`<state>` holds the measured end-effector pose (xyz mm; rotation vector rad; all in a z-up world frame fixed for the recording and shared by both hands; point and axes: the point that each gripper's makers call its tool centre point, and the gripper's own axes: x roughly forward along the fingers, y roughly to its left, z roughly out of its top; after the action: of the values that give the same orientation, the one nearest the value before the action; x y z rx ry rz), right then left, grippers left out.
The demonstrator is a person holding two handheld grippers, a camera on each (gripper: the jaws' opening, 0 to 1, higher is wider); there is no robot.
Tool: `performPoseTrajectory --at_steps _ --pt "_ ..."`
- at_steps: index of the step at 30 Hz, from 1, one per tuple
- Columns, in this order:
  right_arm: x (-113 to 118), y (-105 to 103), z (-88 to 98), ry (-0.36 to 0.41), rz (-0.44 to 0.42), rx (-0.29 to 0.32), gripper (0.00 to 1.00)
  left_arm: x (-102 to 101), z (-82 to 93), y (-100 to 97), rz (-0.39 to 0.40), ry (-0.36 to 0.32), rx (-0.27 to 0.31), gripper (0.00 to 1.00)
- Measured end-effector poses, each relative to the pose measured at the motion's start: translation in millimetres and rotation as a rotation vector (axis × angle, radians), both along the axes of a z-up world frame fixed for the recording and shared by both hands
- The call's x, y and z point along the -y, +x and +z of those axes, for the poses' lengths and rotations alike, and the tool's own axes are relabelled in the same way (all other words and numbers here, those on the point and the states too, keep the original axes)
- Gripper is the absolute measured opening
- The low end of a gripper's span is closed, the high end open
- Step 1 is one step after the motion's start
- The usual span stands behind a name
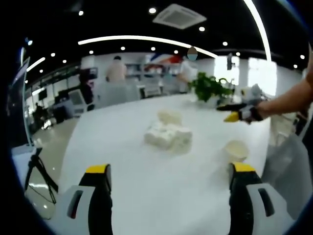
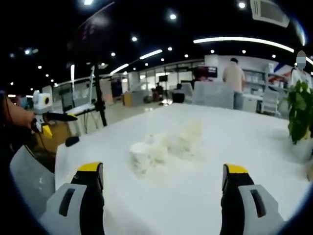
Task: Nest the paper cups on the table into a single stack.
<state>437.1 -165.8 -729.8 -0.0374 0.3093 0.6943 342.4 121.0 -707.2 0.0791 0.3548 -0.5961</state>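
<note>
Bright ceiling strips (image 1: 142,39), white table (image 1: 146,196) overexposed, cups (image 1: 168,134) blurred soft, fisheye warp at edges.

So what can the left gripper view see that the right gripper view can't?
Left gripper view alone: a single paper cup standing apart near its right jaw, and the right gripper held over the table's far side. Right gripper view alone: the left gripper at the left edge. Both: the white table, the cup cluster and the green plant.
</note>
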Motion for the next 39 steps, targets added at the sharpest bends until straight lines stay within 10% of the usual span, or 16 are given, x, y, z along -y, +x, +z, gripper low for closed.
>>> performPoseTrajectory --at_steps 39 --pt "-24 93 -20.0 -0.031 0.037 0.012 0.93 8 -25.5 -18.1 0.023 0.033 -0.063 0.99"
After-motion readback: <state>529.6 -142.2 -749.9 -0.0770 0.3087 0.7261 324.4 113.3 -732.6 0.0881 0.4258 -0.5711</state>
